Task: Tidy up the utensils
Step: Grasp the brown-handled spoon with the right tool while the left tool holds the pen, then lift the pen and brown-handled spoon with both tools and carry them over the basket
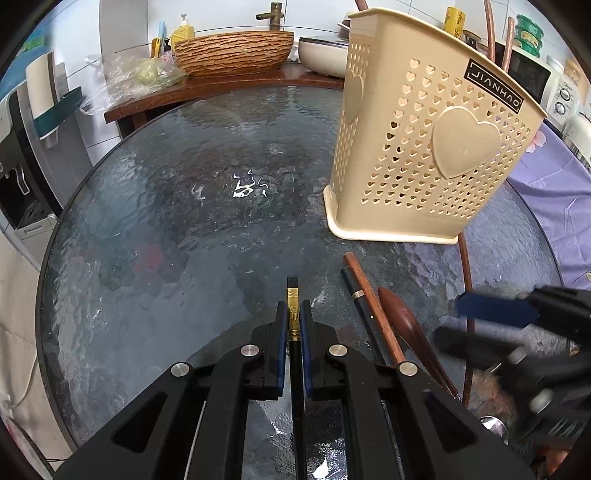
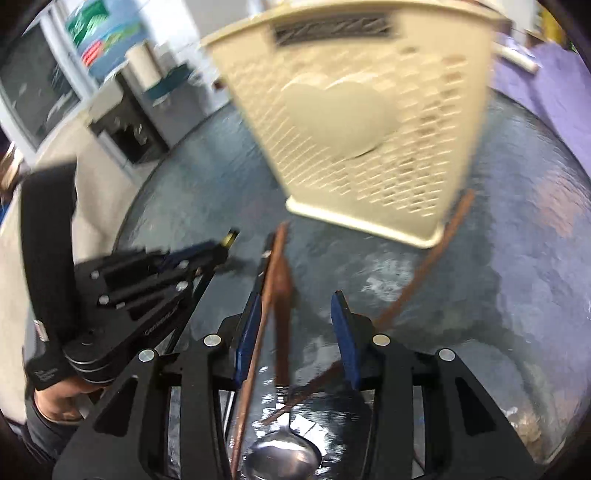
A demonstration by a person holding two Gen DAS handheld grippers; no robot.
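My left gripper (image 1: pixel 293 306) is shut on a black chopstick with a gold band (image 1: pixel 292 286), whose tip pokes out just above the round glass table (image 1: pixel 166 221). To its right lie a brown chopstick (image 1: pixel 373 306), a black chopstick with a silver ring (image 1: pixel 355 293) and a spoon's wooden handle (image 1: pixel 402 317). The beige heart-pattern holder (image 1: pixel 424 140) stands beyond them. My right gripper (image 2: pixel 298 299) is open low over the table, and the spoon handle (image 2: pixel 282 295) and a brown chopstick (image 2: pixel 258 332) run between its jaws, untouched by the pads. The spoon's metal bowl (image 2: pixel 284 458) shows below.
A further brown chopstick (image 2: pixel 424 266) lies slanted by the holder's (image 2: pixel 351 110) right corner. Brown sticks (image 1: pixel 489 29) rise behind the holder's rim. A woven basket (image 1: pixel 232 51) and a white bowl (image 1: pixel 321 55) sit on the wooden counter behind. Purple cloth (image 1: pixel 554 192) is on the right.
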